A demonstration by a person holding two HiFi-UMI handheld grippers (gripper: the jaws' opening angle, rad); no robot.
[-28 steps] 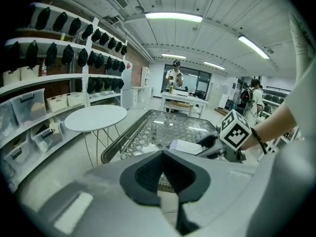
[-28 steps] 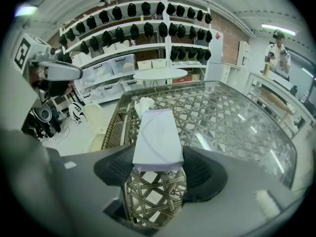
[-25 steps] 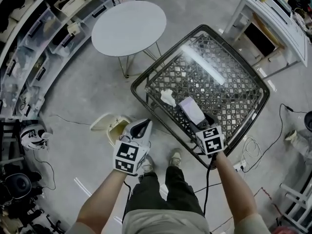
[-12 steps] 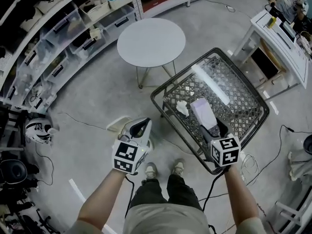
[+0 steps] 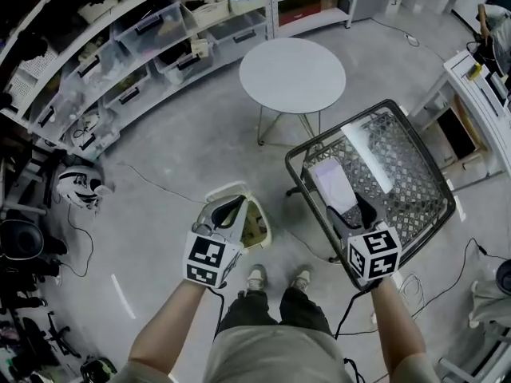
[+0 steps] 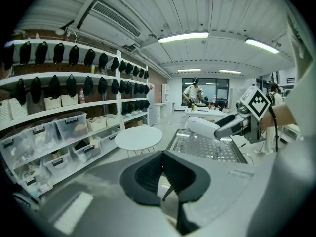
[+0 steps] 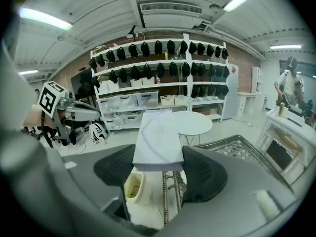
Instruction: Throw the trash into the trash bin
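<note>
- Right hand-held gripper (image 5: 348, 207) clamped on near end of pale rectangular cardboard box (image 5: 335, 183), long axis pointing away, over near-left corner of black wire basket (image 5: 297, 156).
- Cream plastic trash bin (image 5: 257, 220) on floor, below and left of box, nearer closed, empty left hand-held gripper (image 5: 231, 211).

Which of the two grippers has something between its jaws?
The right gripper: its jaws clamp a pale flat box. The jaws of the left gripper are together, with nothing between them.
</note>
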